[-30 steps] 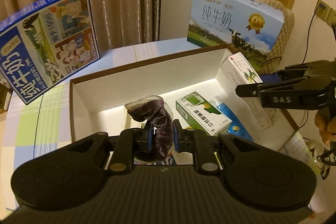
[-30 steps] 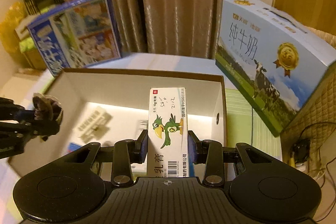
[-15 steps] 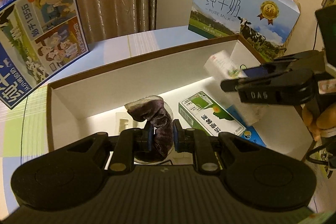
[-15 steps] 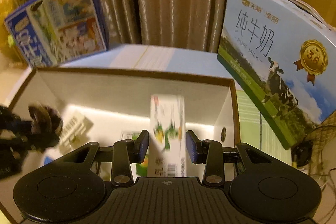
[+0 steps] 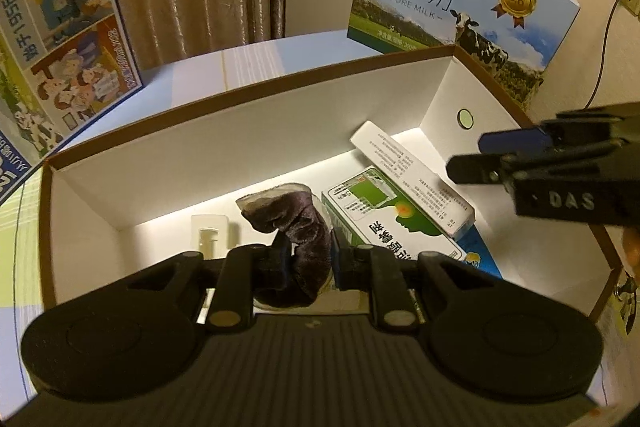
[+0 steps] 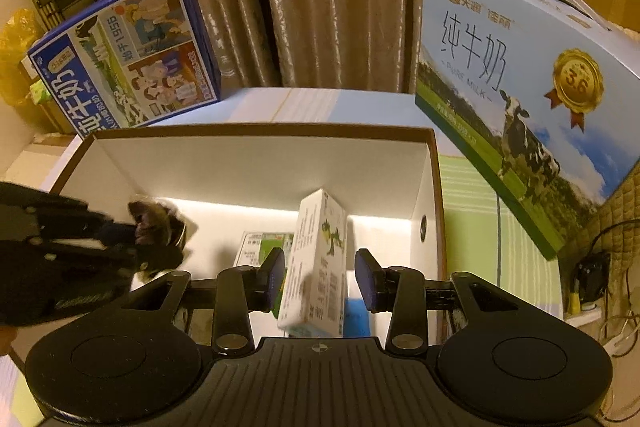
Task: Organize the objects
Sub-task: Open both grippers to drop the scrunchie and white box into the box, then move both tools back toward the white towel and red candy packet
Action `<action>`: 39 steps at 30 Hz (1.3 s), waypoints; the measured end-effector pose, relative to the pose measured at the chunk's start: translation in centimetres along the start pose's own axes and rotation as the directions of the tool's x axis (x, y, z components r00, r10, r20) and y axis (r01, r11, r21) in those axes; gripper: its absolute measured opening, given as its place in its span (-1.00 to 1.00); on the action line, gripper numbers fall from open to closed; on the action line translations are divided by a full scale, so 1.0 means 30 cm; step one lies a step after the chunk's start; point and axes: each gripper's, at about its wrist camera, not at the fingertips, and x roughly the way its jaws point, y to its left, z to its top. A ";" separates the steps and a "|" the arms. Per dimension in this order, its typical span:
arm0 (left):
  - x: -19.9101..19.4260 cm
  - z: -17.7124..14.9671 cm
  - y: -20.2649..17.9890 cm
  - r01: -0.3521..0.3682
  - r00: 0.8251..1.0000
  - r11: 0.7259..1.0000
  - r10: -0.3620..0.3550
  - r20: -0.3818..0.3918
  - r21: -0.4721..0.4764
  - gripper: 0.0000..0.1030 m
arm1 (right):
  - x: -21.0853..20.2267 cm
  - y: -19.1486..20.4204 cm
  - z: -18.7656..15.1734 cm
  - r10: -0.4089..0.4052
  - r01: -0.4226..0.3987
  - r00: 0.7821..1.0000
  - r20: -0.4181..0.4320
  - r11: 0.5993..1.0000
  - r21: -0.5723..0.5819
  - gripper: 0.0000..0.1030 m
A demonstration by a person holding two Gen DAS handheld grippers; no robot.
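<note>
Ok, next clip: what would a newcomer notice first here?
Probably the open white box in the middle, with the left tongs clamped on a dark velvety scrunchie just above its floor. Then the white carton standing loose between the right tongs, whose pads are clear of it. Two big milk cartons flank the box behind.

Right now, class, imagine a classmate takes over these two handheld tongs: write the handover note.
Left tongs: shut on the dark velvet scrunchie, low inside the white storage box.
Right tongs: open, not gripping; the parrot-print ointment carton is between the pads and lies tilted on the green medicine box.
Done: ointment carton, green box, a blue pack and a small white item are in the box.
Left: release the scrunchie on the box floor, pull both tongs out. The two milk cartons behind the box look untouched.
</note>
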 end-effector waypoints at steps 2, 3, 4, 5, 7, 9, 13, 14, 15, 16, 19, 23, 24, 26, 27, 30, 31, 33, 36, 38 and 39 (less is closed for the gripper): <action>0.007 0.002 -0.008 -0.003 1.000 1.000 0.003 0.009 0.005 -0.61 | -0.013 -0.003 -0.009 0.008 -0.008 1.000 0.001 1.000 0.008 -0.28; 0.008 0.006 -0.009 0.000 1.000 1.000 0.000 0.011 0.004 -0.56 | -0.020 -0.002 -0.012 0.012 -0.012 1.000 0.002 1.000 0.011 -0.28; 0.005 0.007 -0.008 -0.001 1.000 1.000 0.001 0.016 -0.001 -0.38 | -0.029 -0.001 -0.018 0.014 -0.014 1.000 0.004 1.000 0.013 -0.27; 0.000 0.009 -0.007 -0.003 1.000 1.000 0.004 0.023 -0.004 -0.18 | -0.040 0.001 -0.023 0.017 -0.017 1.000 0.006 1.000 0.014 -0.22; -0.020 0.012 -0.007 -0.002 0.999 1.000 0.002 0.042 -0.007 -0.03 | -0.062 0.005 -0.034 0.024 -0.024 1.000 0.014 0.999 0.021 -0.03; -0.044 0.012 -0.004 -0.004 0.999 1.000 0.004 0.055 -0.005 0.05 | -0.087 0.008 -0.048 0.034 -0.035 0.999 0.020 0.999 0.033 0.03; -0.108 -0.002 0.003 -0.003 0.998 1.000 0.004 0.070 -0.015 0.23 | -0.136 0.018 -0.074 0.053 -0.055 0.998 0.031 0.997 0.056 0.08; -0.123 -0.005 0.006 -0.006 0.997 1.000 0.007 0.073 -0.019 0.29 | -0.148 0.021 -0.082 0.058 -0.060 0.998 0.035 0.996 0.061 0.09; -0.142 -0.012 0.009 -0.010 0.997 1.000 0.012 0.079 -0.024 0.30 | -0.161 0.024 -0.089 0.062 -0.065 0.997 0.037 0.996 0.067 0.11; -0.159 -0.018 0.011 -0.014 0.996 1.000 0.016 0.083 -0.028 0.30 | -0.173 0.026 -0.097 0.065 -0.068 0.997 0.038 0.995 0.073 0.13; -0.215 -0.041 0.022 -0.018 0.996 0.998 0.023 0.090 -0.057 0.40 | -0.210 0.034 -0.117 0.075 -0.079 0.996 0.048 0.993 0.086 0.19; -0.291 -0.080 0.029 -0.025 0.994 0.996 0.033 0.105 -0.081 0.45 | -0.267 0.049 -0.147 0.080 -0.087 0.995 0.065 0.991 0.100 0.26; -0.310 -0.091 0.027 -0.031 0.993 0.996 0.040 0.107 -0.082 0.45 | -0.283 0.052 -0.156 0.080 -0.087 0.994 0.070 0.990 0.107 0.27; -0.346 -0.112 0.024 -0.037 0.993 0.995 0.047 0.112 -0.093 0.49 | -0.307 0.056 -0.170 0.081 -0.090 0.994 0.076 0.989 0.120 0.28; -0.364 -0.123 0.022 -0.037 0.992 0.994 0.049 0.113 -0.102 0.50 | -0.321 0.059 -0.179 0.083 -0.093 0.993 0.079 0.988 0.125 0.29; -0.415 -0.158 0.015 -0.029 0.991 0.992 0.044 0.123 -0.124 0.50 | -0.358 0.071 -0.202 0.087 -0.098 0.993 0.083 0.986 0.135 0.31; -0.432 -0.169 0.011 -0.030 0.991 0.991 0.046 0.127 -0.129 0.50 | -0.371 0.077 -0.210 0.087 -0.098 0.993 0.086 0.986 0.138 0.31; -0.464 -0.193 0.002 -0.038 0.989 0.989 0.057 0.133 -0.143 0.51 | -0.395 0.085 -0.224 0.088 -0.101 0.992 0.092 0.984 0.145 0.32; -0.507 -0.226 -0.007 -0.035 0.989 0.984 0.060 0.137 -0.173 0.52 | -0.431 0.097 -0.247 0.093 -0.107 0.991 0.100 0.982 0.153 0.33; -0.534 -0.251 -0.015 -0.036 0.988 0.982 0.062 0.140 -0.183 0.53 | -0.452 0.109 -0.263 0.091 -0.106 0.991 0.102 0.982 0.154 0.33; -0.546 -0.263 -0.018 -0.037 0.988 0.982 0.064 0.142 -0.187 0.53 | -0.462 0.115 -0.271 0.089 -0.104 0.991 0.103 0.983 0.153 0.34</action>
